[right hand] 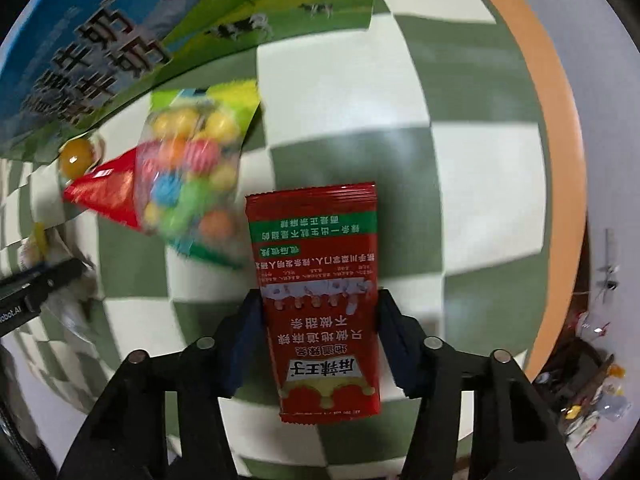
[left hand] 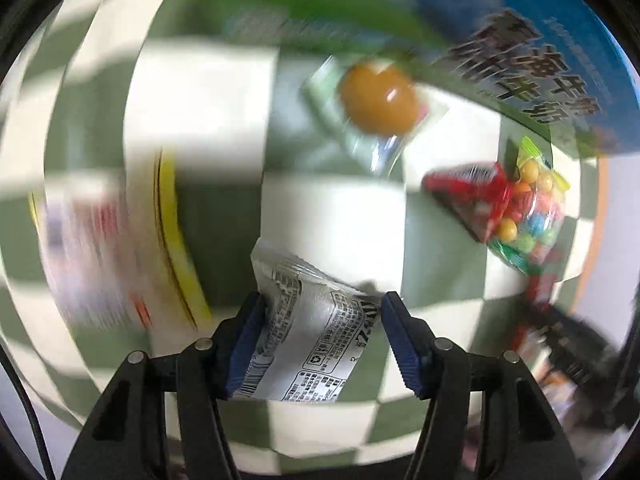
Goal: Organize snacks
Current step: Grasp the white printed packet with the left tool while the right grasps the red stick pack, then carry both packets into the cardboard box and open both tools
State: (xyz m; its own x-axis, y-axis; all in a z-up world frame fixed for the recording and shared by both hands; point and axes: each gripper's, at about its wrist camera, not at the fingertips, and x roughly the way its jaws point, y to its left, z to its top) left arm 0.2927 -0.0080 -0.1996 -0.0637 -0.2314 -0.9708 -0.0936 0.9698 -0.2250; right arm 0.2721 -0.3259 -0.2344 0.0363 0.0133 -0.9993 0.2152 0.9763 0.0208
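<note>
The left gripper (left hand: 322, 320) is pointing down at the green and white checked cloth (left hand: 336, 208). A silver packet (left hand: 308, 340) is sitting right between its blue pads (left hand: 248, 344). The jaws are narrow and seem to be squeezing the packet from both sides. The packet's long side is running from near to far, straight along the fingers, and it is crumpled and tilted a little. Small black print, a barcode and a recycle sign are showing on it, but the words are too tiny to read.

The right gripper (right hand: 318, 320) is pointing down too. A red snack packet (right hand: 320, 300) is lying flat between its jaws, long side running near to far. The jaws are narrow and touching its two long edges. Its writing is Chinese and upside down from here; the big white label reads 麻辣王子.

To the far left of the red packet, a clear bag of colourful candy balls (right hand: 192, 176) is lying on another red packet (right hand: 108, 192). Farther left, a brown egg in a clear wrapper (right hand: 76, 156) is resting near a big blue and green milk box (right hand: 100, 40) with cows and large Chinese letters.

Each hand already has its own snack, so I think lifting is coming next.
</note>
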